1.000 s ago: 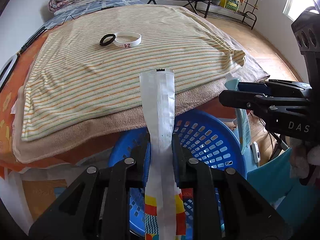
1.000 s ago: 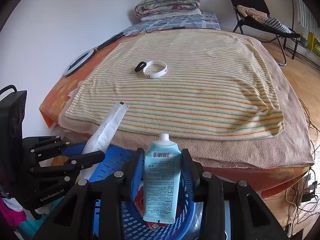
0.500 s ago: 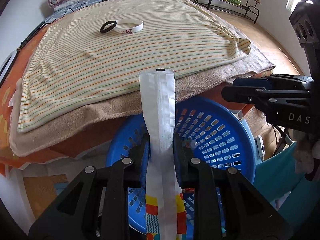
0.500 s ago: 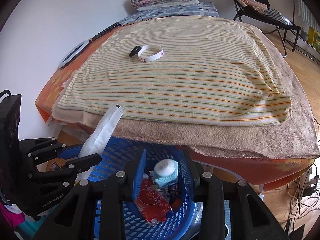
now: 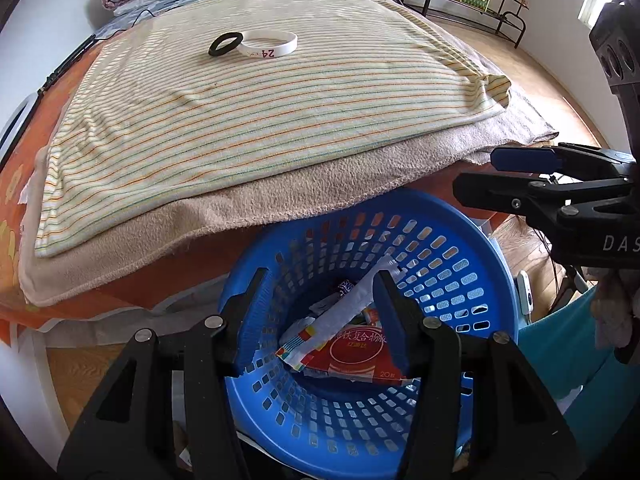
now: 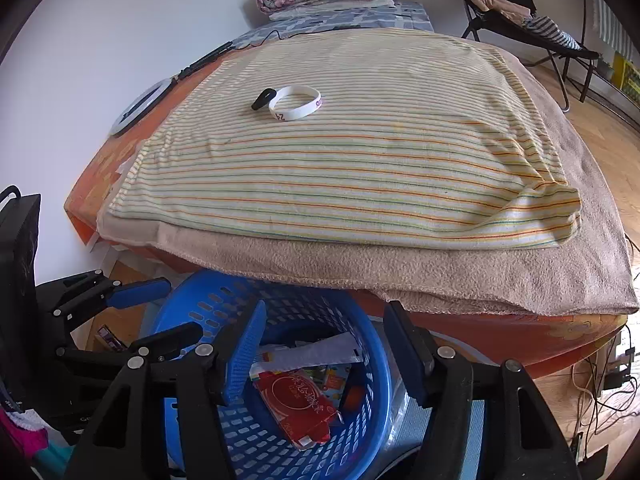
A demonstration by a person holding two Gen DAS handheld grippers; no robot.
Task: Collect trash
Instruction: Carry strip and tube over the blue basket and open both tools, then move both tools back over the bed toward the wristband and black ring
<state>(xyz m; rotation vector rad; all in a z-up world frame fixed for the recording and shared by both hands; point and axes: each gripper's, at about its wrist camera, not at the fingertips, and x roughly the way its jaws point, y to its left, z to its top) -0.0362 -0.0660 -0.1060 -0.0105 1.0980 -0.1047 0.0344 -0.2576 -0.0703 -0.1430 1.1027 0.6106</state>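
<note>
Presently, from the left wrist view, the left gripper (image 5: 318,312) is seen poised over the blue basket (image 5: 476,248), its jaws having just been opening; they stand well apart and nothing is pressed between the pads. The long white wrapper (image 5: 344,316) is found lying inside the basket, tilted across the red packet (image 5: 356,354), in line with the gap between the fingers but below them. Other small scraps are noted under it; what they are cannot be told. The right gripper (image 5: 476,174) is seen at the right edge, above the basket rim, its jaws parted and empty. Beyond the basket, a striped sheet (image 5: 280,120) is laid over a tan towel (image 5: 280,208), and on the sheet a black ring (image 5: 225,44) touches a white wristband (image 5: 271,43).

From the right wrist view, the right gripper (image 6: 326,344) is likewise held over the basket (image 6: 376,364); its jaws have just been opening, stand wide, and grip nothing. The white wrapper (image 6: 316,354) and red packet (image 6: 296,398) are seen on the basket floor. The left gripper (image 6: 184,310) is seen at the left, by the basket rim, fingers spread and bare. The wristband (image 6: 295,103) and black ring (image 6: 263,99) lie on the striped sheet (image 6: 360,176).
</note>
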